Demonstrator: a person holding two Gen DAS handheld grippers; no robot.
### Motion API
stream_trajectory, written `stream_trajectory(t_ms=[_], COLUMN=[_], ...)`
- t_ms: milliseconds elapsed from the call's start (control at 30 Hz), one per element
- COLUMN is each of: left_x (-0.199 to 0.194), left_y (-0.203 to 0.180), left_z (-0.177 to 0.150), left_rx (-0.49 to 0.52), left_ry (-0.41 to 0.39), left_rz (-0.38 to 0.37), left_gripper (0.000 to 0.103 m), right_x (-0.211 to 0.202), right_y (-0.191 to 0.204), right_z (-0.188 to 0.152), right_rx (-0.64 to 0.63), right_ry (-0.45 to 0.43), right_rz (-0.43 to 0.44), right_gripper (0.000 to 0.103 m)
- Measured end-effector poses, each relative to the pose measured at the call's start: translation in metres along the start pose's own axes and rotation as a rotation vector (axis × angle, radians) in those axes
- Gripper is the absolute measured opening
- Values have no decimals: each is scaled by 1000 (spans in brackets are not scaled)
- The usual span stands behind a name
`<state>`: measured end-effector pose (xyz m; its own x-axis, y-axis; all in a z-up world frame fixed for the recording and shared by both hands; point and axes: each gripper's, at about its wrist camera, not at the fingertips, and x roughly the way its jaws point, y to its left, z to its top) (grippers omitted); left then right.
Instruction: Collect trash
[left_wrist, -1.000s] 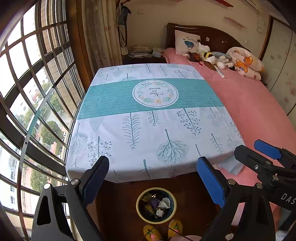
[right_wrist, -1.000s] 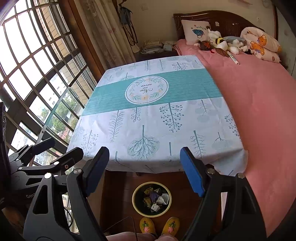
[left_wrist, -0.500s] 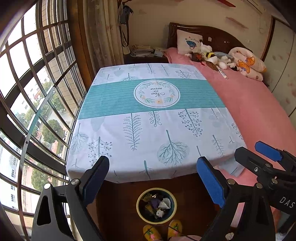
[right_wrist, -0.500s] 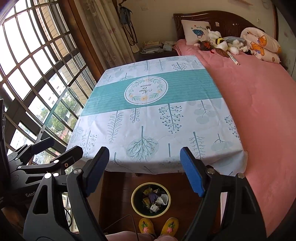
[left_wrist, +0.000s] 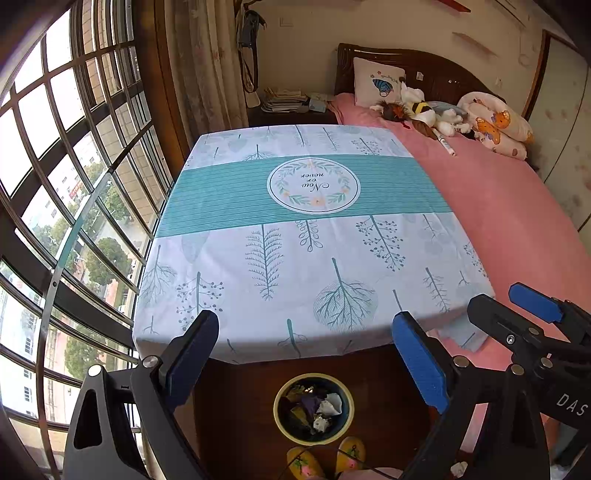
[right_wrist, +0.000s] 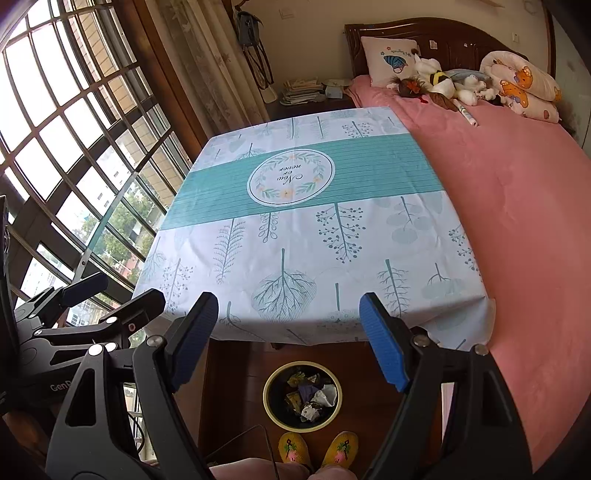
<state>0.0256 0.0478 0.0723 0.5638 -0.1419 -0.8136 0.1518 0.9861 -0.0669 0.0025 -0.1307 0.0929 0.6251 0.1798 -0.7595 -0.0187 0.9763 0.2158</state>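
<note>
From the left wrist, the left gripper (left_wrist: 304, 354) hangs with jaws wide apart above the table's (left_wrist: 295, 258) near edge; the trash bin (left_wrist: 314, 408), full of crumpled trash (left_wrist: 319, 404), stands on the floor below that edge. From the right wrist, the right gripper (right_wrist: 288, 339) is likewise spread and empty, with the bin (right_wrist: 302, 396) beside yellow slippers (right_wrist: 317, 448).

The cloth-covered surface (left_wrist: 295, 258) lies open across its whole top, hemmed by the bed (left_wrist: 517, 206) on one side (touching it) and the window grille (left_wrist: 74, 184) on the other.
</note>
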Motion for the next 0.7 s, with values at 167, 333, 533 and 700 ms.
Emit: stream_trajectory(t_ms=[167, 333, 533, 700], left_x=[2, 1, 1, 2], left_y=[-1, -1, 0, 0], left_z=[-1, 0, 0, 1], left_rx=[-4, -2, -1, 0], left_ry=[1, 0, 2, 3], left_rz=[3, 3, 1, 2], left_gripper=[96, 96, 96, 95], right_x=[1, 0, 1, 1], right_y=[1, 1, 2, 2], right_z=[0, 0, -1, -1], right_rx=[1, 3, 4, 5], right_ry=[0, -1, 0, 0], right_rz=[-1, 0, -2, -2], right_gripper=[77, 77, 77, 77])
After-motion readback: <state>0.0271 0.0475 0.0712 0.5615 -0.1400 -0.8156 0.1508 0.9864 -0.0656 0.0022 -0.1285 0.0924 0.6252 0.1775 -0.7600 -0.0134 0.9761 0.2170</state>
